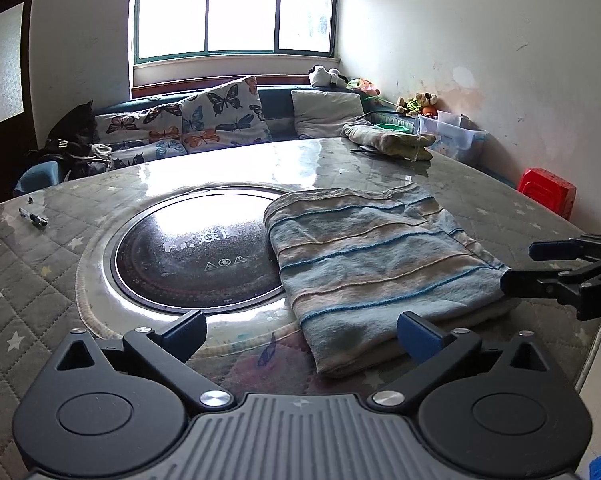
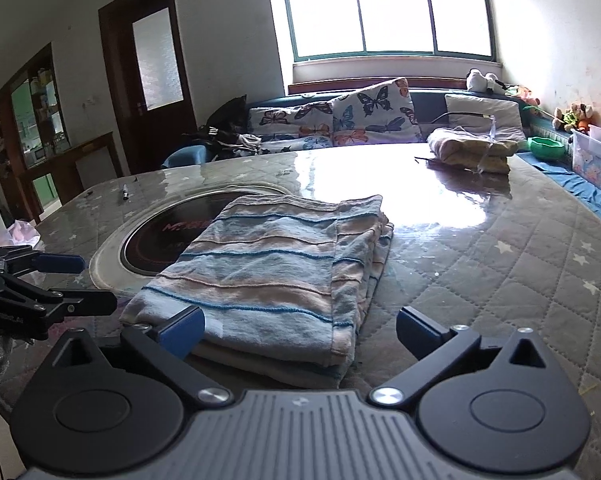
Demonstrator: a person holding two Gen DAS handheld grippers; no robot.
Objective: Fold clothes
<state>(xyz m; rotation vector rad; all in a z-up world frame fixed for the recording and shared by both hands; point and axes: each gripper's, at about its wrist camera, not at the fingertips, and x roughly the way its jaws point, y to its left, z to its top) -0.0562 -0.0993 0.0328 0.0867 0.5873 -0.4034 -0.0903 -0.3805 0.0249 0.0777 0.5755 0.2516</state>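
Since both my left gripper point(image 1: 302, 332) and right gripper point(image 2: 300, 330) are wide open and holding nothing, I'd back off slowly so the folded striped shirt point(image 2: 268, 276) stays neat on the tabletop point(image 2: 500, 264).

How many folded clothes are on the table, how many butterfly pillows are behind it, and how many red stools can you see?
Folded clothes on the table: 2, the striped garment and the beige bundle
Butterfly pillows: 2, one upright, one lying
Red stools: 1
Total: 5
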